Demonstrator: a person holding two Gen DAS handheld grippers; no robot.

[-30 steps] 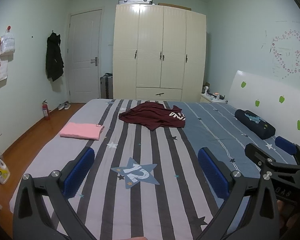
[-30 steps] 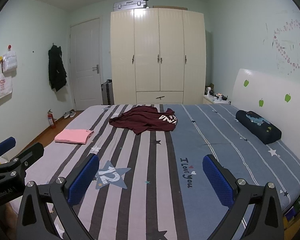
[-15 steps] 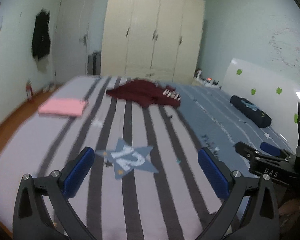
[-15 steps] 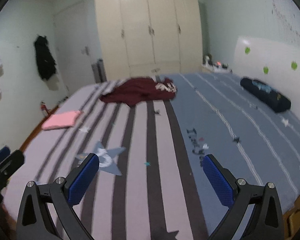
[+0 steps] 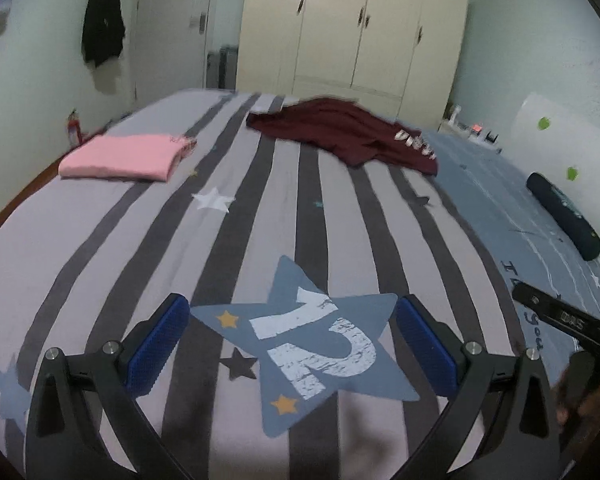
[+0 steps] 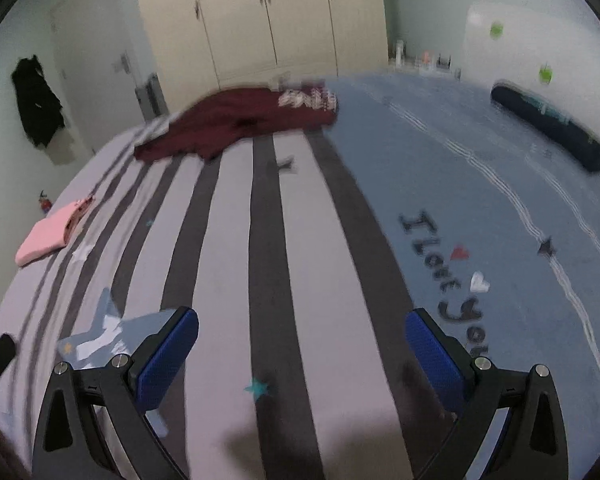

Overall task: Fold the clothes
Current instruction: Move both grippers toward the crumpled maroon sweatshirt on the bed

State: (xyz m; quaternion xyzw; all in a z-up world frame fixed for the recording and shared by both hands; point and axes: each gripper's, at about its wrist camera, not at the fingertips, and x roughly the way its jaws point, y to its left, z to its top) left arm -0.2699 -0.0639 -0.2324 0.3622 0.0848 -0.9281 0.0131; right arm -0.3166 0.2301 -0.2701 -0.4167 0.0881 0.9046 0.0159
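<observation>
A crumpled maroon shirt (image 5: 340, 136) with white lettering lies unfolded at the far middle of the striped bed (image 5: 228, 240); it also shows in the right wrist view as the maroon shirt (image 6: 236, 124). A folded pink garment (image 5: 124, 156) rests near the bed's left edge, the same pink garment (image 6: 46, 236) in the right wrist view. My left gripper (image 5: 292, 344) hovers open over the blue star print, holding nothing. My right gripper (image 6: 302, 352) is open and empty above the stripes. Both are far short of the shirt.
A dark bolster pillow (image 5: 564, 216) lies by the white headboard at the right. A cream wardrobe (image 5: 352, 28) and a door stand beyond the bed. A black coat (image 5: 102, 32) hangs on the left wall. A red fire extinguisher (image 5: 73, 126) stands on the floor.
Both grippers have moved forward and tilted down over the bed, so the bedspread fills more of each view. The shirt and pink garment have not moved. Both stay open.
</observation>
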